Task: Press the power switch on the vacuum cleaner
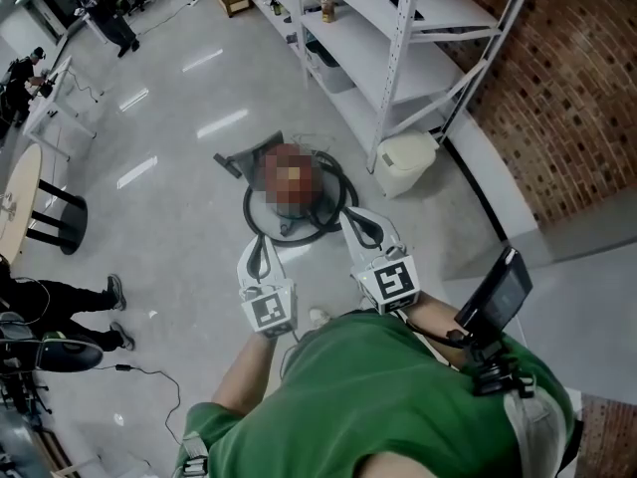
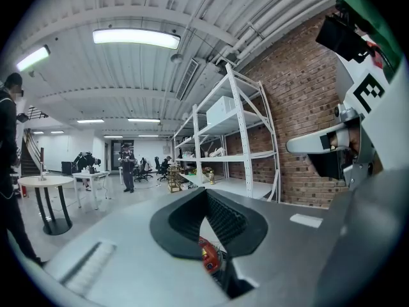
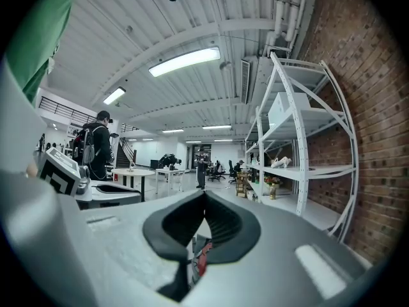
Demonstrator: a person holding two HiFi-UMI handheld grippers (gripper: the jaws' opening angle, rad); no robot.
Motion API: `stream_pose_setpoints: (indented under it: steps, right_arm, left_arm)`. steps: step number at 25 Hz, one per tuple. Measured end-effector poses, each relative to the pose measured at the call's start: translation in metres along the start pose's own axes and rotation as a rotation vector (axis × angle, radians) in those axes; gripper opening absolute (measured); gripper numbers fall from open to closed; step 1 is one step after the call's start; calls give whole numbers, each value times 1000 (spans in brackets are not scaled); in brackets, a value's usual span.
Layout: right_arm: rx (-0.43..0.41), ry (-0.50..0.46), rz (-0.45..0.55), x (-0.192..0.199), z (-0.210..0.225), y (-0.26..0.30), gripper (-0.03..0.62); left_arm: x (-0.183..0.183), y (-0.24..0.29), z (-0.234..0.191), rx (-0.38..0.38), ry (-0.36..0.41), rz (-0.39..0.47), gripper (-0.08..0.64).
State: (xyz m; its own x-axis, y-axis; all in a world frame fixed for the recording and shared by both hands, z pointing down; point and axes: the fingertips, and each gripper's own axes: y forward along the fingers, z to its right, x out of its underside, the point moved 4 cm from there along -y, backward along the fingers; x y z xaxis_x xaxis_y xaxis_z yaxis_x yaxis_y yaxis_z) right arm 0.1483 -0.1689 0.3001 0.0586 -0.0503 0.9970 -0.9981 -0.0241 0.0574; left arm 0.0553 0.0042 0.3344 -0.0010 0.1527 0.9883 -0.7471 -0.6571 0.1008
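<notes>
Just beyond closed left gripper and closed right gripper, vacuum cleaner.

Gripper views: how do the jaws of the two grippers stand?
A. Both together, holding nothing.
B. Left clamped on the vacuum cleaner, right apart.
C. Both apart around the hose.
A: on the left gripper and the right gripper the jaw tips meet. Nothing is between them, and the red vacuum cleaner only shows farther off, through the gap below the tips.
</notes>
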Motion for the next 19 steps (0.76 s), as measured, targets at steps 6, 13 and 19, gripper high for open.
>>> stream_pose_setpoints:
  steps: [6,13,19]
  right_arm:
    - [2,9,-9,-4,1,-1,3]
    - [10,9,-10,1,4,-3,3]
    - [6,25,-34,-3,5,-1,3]
  left_arm:
    - [0,0,4,10,4,-5,8]
    - [-3,4,5,25,15,-2,8]
    - [-8,10,-3,32,47,-2,8]
